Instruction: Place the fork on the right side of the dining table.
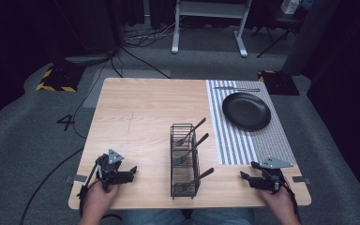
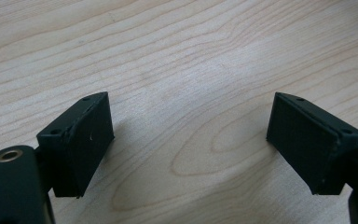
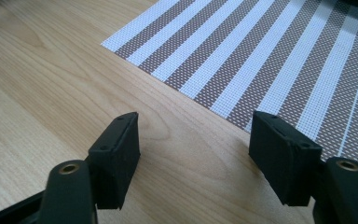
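left gripper: jaws apart, empty, 7 o'clock on light wooden table | right gripper: jaws apart, empty, 5 o'clock | black wire cutlery basket: between them

On the desk, the wire caddy holding utensils stands at six o'clock; the plate on the placemat lies at two o'clock.

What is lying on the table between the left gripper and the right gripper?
In the high view, a black wire basket holding three dark-handled utensils stands on the wooden table between the left gripper and the right gripper.
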{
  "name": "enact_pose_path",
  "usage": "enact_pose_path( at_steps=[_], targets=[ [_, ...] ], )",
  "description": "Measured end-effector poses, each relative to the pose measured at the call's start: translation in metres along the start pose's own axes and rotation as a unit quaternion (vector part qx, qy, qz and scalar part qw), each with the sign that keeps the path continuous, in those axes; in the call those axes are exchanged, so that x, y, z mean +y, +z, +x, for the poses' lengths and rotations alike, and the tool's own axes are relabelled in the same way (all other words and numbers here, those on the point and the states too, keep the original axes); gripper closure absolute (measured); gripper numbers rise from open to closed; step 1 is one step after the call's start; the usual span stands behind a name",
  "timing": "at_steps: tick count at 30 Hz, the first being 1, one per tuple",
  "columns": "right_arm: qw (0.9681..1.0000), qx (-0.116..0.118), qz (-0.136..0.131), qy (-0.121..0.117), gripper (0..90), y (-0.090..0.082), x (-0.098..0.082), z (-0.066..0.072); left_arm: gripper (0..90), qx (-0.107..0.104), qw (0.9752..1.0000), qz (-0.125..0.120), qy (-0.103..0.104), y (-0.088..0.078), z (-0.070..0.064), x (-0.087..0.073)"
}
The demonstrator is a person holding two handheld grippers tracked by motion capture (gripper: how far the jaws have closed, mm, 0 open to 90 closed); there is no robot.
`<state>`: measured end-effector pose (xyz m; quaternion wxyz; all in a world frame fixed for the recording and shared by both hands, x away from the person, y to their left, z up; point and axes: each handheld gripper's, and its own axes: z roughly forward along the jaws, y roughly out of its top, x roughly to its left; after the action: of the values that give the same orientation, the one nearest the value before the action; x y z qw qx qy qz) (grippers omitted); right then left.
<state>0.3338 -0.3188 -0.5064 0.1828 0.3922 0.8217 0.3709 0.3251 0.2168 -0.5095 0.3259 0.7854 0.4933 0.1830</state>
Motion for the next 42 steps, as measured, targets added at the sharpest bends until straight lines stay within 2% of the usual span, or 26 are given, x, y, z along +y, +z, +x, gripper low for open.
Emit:
enact_pose_path(
  at_steps=[16, 24, 30, 31, 37, 38, 42],
  targets=[
    [0.9993, 0.037, 0.002, -0.004, 38.4, -0.019, 0.023, 0.013, 14.7, 0.000, 1.0000, 0.000, 0.000, 0.000, 0.000, 0.000],
    [0.9985, 0.051, -0.018, -0.007, 38.4, -0.038, 0.038, 0.022, 14.7, 0.000, 1.0000, 0.000, 0.000, 0.000, 0.000, 0.000],
    [0.9969, 0.074, -0.026, -0.011, 38.6, -0.047, 0.047, 0.031, 14.7, 0.001, 1.0000, 0.000, 0.000, 0.000, 0.000, 0.000],
    [0.9962, 0.081, -0.026, -0.018, 38.8, -0.051, 0.052, 0.037, 14.7, 0.001, 1.0000, 0.000, 0.000, 0.000, 0.000, 0.000],
    [0.9945, 0.091, -0.036, -0.038, 39.1, -0.059, 0.064, 0.048, 14.7, 0.001, 1.0000, 0.000, 0.000, 0.000, 0.000, 0.000],
    [0.9934, 0.099, -0.039, -0.041, 39.2, -0.060, 0.070, 0.051, 14.7, 0.001, 1.0000, 0.000, 0.000, 0.000, 0.000, 0.000],
    [0.9921, 0.110, -0.041, -0.044, 39.3, -0.063, 0.077, 0.055, 14.7, 0.000, 1.0000, 0.000, -0.001, 0.000, 0.000, 0.000]
  ],
)
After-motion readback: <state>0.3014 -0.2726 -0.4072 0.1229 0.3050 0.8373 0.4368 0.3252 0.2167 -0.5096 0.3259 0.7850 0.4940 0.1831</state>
